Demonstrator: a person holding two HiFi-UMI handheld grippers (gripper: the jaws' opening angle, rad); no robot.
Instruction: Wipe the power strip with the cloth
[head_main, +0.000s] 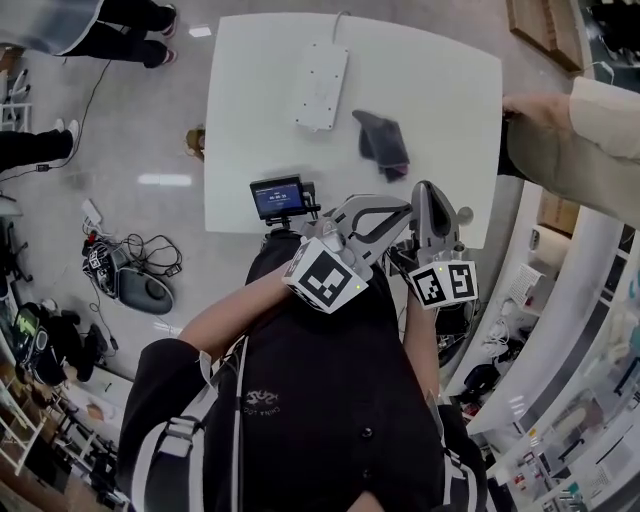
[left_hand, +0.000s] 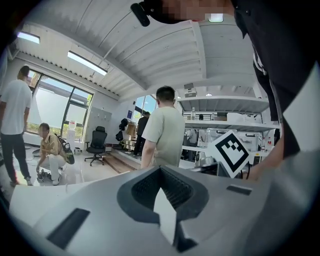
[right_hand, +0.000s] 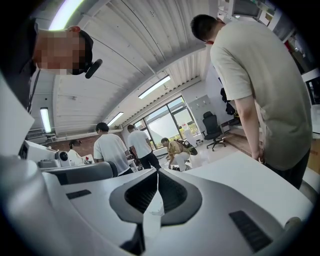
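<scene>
1. Left tool (head_main: 392, 212): the jaws are pressed together along their full length, as the left gripper view confirms (left_hand: 161, 171). Nothing sits between them. The tool is empty.

2. Right tool (head_main: 426, 192): the jaws are likewise closed tight on each other (right_hand: 158, 173), with nothing gripped.

3. Tool position: both tools are held side by side, close to the person's body. They are well apart from the power strip (head_main: 322, 85) and on the person's side of it. Both gripper views look up at the room and ceiling, not down at the work.

4. Power strip: a white, oblong unit lying flat on the white bench (head_main: 450, 70). Its cable (head_main: 340, 20) leaves from the end away from the person. Nothing touches it.

5. Cloth (head_main: 382, 142): a dark, crumpled piece lying near the power strip, on its right and slightly nearer the person. A narrow bare gap separates the two. Neither tool touches it.

6. Other items: a small screen unit (head_main: 278, 197) stands well nearer the person than the power strip. A bystander's hand (head_main: 535, 105) rests well to the right of the power strip.

7. Task status (judgement): no step appears under way. The cloth is not picked up and no wiping contact exists.

8. Remaining work: open one tool, reach for the cloth, grip it, carry it onto the power strip and wipe along its surface. The other tool can probably steady the strip.
</scene>
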